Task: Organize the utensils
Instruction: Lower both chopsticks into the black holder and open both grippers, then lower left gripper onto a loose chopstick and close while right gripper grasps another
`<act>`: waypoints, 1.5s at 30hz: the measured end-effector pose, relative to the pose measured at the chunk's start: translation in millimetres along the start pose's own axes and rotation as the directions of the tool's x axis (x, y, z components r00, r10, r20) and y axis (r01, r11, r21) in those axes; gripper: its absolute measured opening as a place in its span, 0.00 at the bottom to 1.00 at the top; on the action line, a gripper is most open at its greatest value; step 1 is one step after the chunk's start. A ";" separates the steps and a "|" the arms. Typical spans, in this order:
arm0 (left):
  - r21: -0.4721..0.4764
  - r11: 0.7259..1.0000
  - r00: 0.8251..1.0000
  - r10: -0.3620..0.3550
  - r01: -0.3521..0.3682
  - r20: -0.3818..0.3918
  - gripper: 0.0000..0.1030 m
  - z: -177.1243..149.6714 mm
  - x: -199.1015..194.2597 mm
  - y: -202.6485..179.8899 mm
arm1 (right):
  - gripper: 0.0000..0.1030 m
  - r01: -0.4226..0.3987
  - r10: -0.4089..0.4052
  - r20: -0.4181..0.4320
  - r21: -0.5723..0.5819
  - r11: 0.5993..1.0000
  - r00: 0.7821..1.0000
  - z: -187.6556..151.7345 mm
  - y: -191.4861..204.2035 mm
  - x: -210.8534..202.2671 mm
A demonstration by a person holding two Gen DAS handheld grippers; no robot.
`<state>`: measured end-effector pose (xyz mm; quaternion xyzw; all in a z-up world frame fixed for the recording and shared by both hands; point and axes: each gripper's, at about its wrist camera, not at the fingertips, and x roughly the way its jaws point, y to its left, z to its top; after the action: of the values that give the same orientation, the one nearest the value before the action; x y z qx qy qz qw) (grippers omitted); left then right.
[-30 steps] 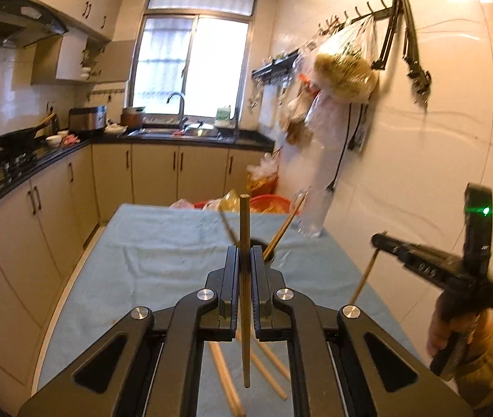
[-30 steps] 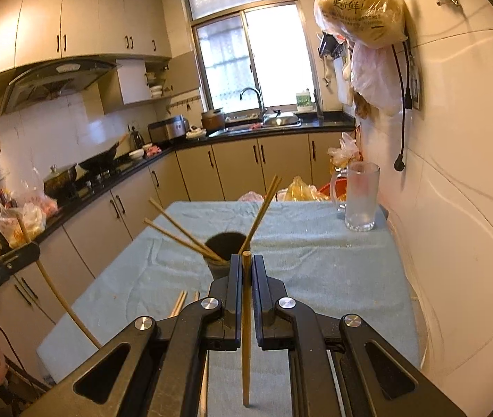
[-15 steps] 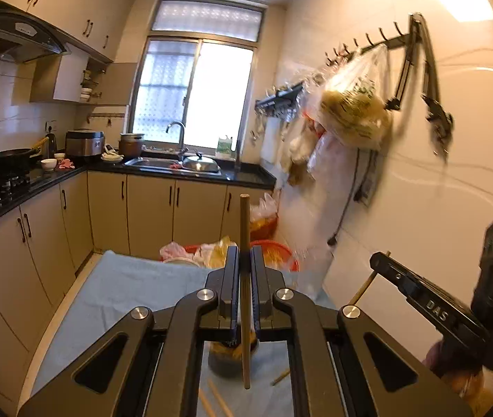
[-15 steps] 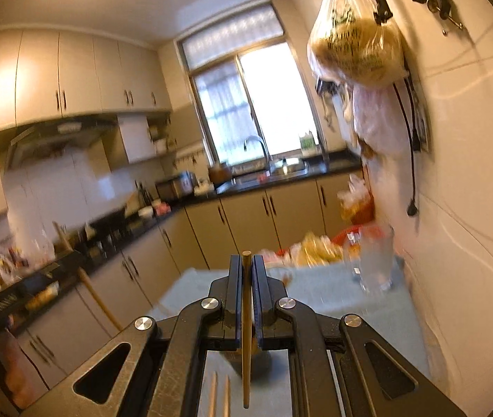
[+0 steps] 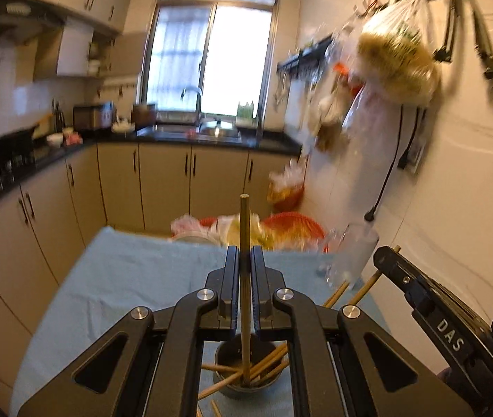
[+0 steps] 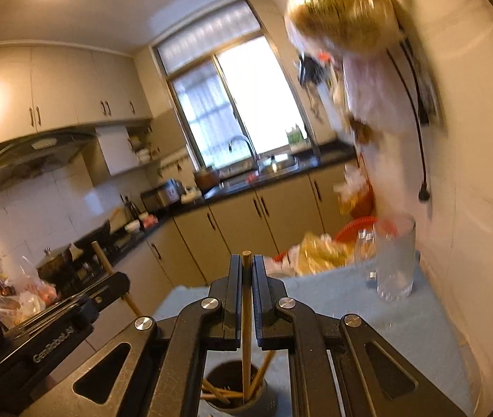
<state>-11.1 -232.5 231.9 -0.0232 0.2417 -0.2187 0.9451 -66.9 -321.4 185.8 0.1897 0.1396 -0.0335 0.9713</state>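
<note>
Wooden chopsticks (image 5: 244,271) in seemingly clamped tongs (image 5: 245,255)

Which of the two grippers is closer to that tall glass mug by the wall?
Right. The right gripper holds its chopstick over the dark cup, on the side toward the glass mug. The left gripper sits farther from it, on the right gripper's other side.

My matte black left gripper (image 5: 245,260) has angular linkage arms with triangular cut-outs and round silver screws. My matching black right gripper (image 6: 246,271) carries white "DAS" lettering along its side; the left's side reads "GenRobot.AI".
</note>
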 end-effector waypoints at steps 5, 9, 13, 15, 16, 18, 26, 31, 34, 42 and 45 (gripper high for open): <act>-0.037 0.999 0.999 -0.015 0.014 -0.034 0.07 -6.7 3.3 10.3 | 0.07 -0.020 0.021 -0.049 0.022 1.000 0.999 -9.9 -7.1 10.2; -0.041 0.999 1.000 -0.025 0.024 -0.010 0.33 -8.2 -18.3 12.9 | 0.21 -0.019 0.020 -0.058 0.019 1.000 0.998 -11.0 -6.0 8.7; -0.038 0.999 0.999 -0.030 0.031 0.032 0.39 -9.3 -53.3 14.2 | 0.32 -0.006 0.006 -0.035 0.000 1.000 0.999 -8.4 -2.9 -8.2; -0.037 0.998 0.998 -0.042 0.044 0.046 0.41 -12.7 -75.8 15.4 | 0.34 -0.001 0.000 -0.028 -0.013 1.000 1.000 -6.5 0.7 -19.7; -0.041 0.998 0.998 -0.047 0.049 0.053 0.43 -15.5 -87.2 17.5 | 0.36 0.002 -0.002 -0.024 -0.018 1.000 1.000 -6.1 2.0 -25.0; -0.053 0.997 0.996 -0.055 0.059 0.072 0.45 -21.6 -109.8 23.3 | 0.39 0.008 -0.009 -0.018 -0.035 0.999 1.000 -5.4 5.6 -38.8; -0.050 0.998 0.990 0.037 -0.031 0.139 0.63 -69.7 -177.4 54.9 | 0.52 0.014 -0.029 -0.090 -0.157 0.987 0.996 -20.9 25.2 -91.5; -0.007 0.992 0.990 0.126 -0.126 0.056 0.63 -109.6 -170.8 77.0 | 0.62 0.007 -0.073 -0.238 -0.266 0.964 0.968 -50.3 32.9 -104.3; -0.002 0.992 0.990 0.126 -0.127 -0.068 0.63 -135.0 -145.3 90.9 | 0.64 -0.013 -0.096 -0.359 -0.288 0.957 0.928 -80.8 28.4 -95.3; -0.055 0.997 0.918 0.035 -0.061 -0.394 0.41 -202.1 -63.6 113.7 | 0.54 -0.082 -0.046 -0.627 -0.174 0.981 0.777 -178.7 7.0 -39.8; -0.045 0.998 0.885 0.025 -0.052 -0.465 0.30 -218.9 -38.0 110.5 | 0.39 -0.102 -0.033 -0.664 -0.163 0.981 0.747 -200.6 7.7 -21.6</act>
<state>-98.9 -103.1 39.3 0.0078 0.4669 -0.1920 0.8632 -138.6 -238.3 16.4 0.0991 0.4744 0.0673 0.8721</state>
